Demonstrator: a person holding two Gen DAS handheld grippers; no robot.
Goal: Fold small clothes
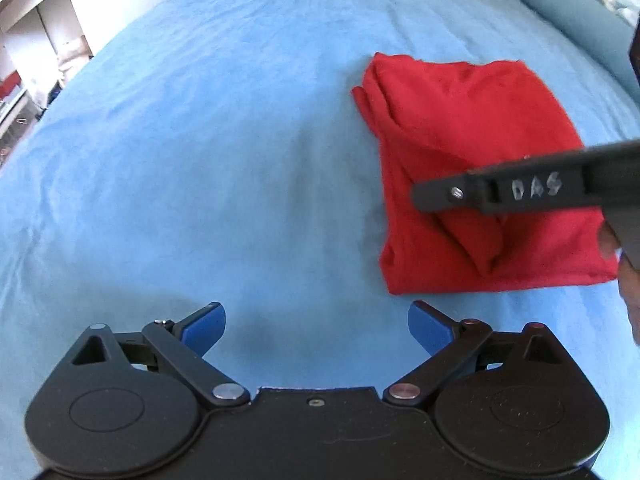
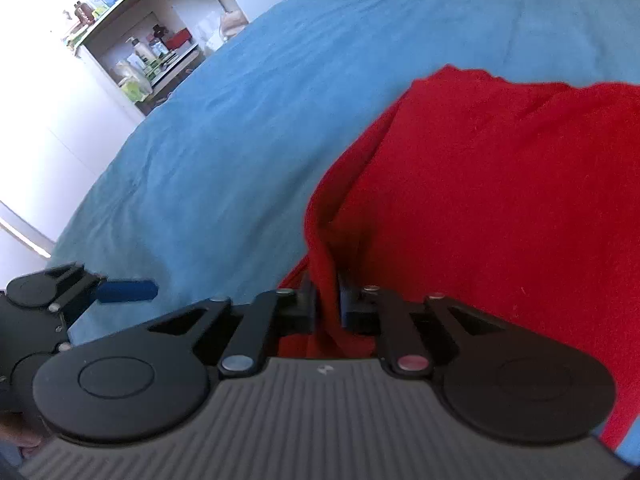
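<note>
red garment [image 1: 472, 168], folded, on blue bed [image 1: 200, 160]; right gripper [image 2: 326, 300] pinching its edge fold; left gripper [image 1: 316, 324] spread wide, empty.

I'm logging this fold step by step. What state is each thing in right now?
red garment: folded into a rough rectangle, lying on the bed, one fold of its edge standing between the right gripper's fingers.
left gripper: open, empty, over bare sheet.
right gripper: fingers narrowly apart around the red fold; grip unclear.
blue sheet: spread flat, lightly creased.
</note>
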